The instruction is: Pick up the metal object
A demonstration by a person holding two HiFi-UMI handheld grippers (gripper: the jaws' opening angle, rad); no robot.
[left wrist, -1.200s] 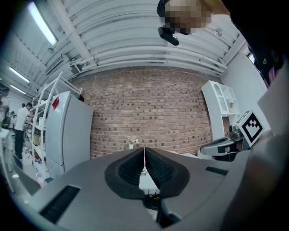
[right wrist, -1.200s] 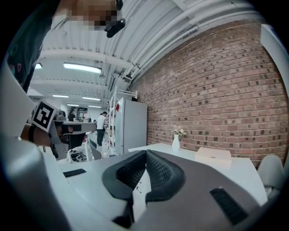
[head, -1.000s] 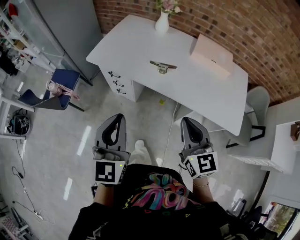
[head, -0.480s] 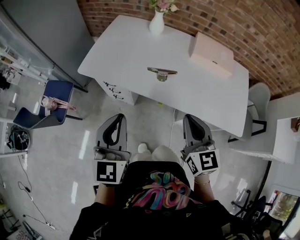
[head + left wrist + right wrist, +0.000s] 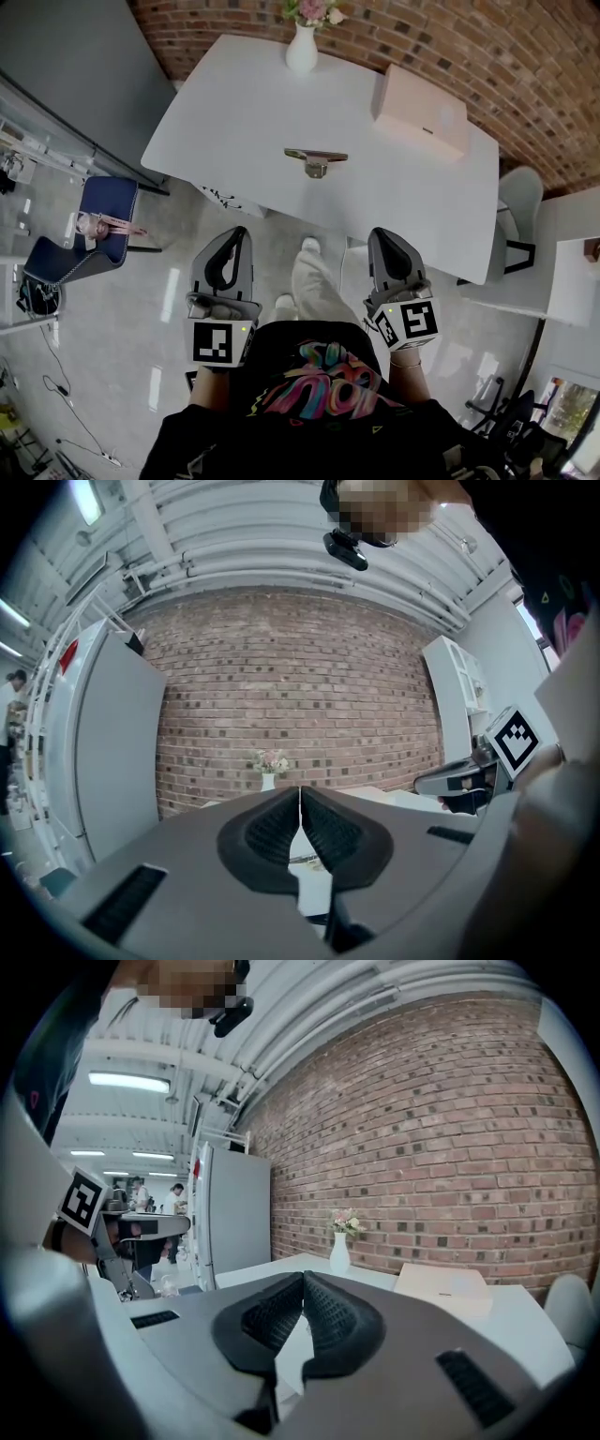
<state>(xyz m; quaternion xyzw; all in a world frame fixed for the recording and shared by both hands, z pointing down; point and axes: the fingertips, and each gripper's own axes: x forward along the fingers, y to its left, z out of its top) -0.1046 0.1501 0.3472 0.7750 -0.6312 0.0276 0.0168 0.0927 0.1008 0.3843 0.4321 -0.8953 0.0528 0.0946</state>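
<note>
Near the front edge of the white table (image 5: pixel 216 112), the head view shows the metal object (image 5: pixel 316 161) lying untouched, while the left gripper (image 5: pixel 236 240) and right gripper (image 5: pixel 381 240) hang side by side over the floor short of that table, probably because they are not yet within reach. The left gripper view shows its jaws pressed together on nothing, aimed at the table. The right gripper view shows the same, so one must open before any grasp.

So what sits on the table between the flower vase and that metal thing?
Nothing: the head view shows only bare white table between the vase and the metal object.
</note>
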